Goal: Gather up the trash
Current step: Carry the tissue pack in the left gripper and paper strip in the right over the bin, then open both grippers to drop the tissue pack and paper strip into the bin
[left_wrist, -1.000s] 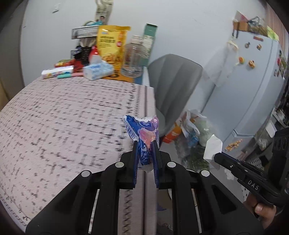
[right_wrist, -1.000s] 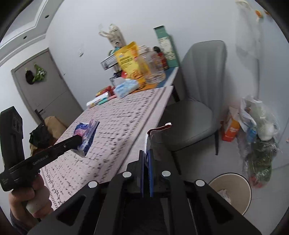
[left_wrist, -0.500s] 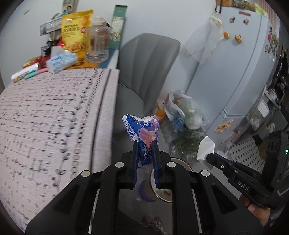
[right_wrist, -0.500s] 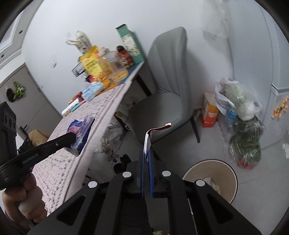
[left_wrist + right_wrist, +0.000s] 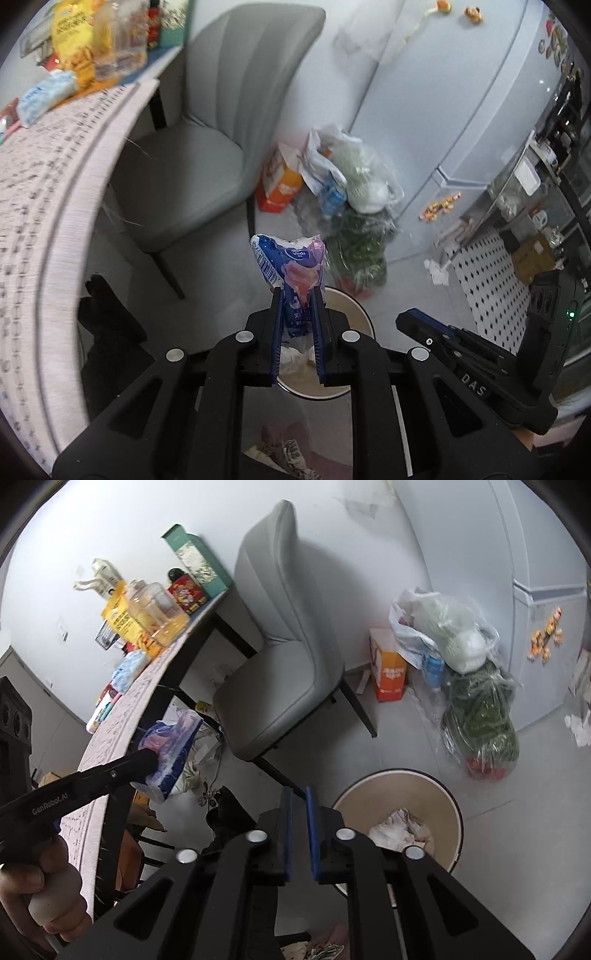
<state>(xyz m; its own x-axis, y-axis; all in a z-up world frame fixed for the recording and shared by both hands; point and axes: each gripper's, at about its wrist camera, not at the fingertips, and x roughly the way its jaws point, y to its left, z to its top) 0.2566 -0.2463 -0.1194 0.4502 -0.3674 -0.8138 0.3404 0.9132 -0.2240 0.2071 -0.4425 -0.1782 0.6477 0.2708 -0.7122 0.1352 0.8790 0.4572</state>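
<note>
The crumpled blue and pink tissue packet (image 5: 291, 269) is pinched upright between the pads of the left gripper (image 5: 298, 306), held in the air above the round beige bin (image 5: 436, 797) on the floor. The right gripper (image 5: 299, 812) hangs beside it over the bin's near rim; its jaws have just been opening and stand slightly apart with nothing between them. Crumpled paper (image 5: 399, 827) lies inside the bin. Behind are a grey chair (image 5: 218, 147), a clear bag of greens (image 5: 480, 720), and the patterned table (image 5: 40, 229).
</note>
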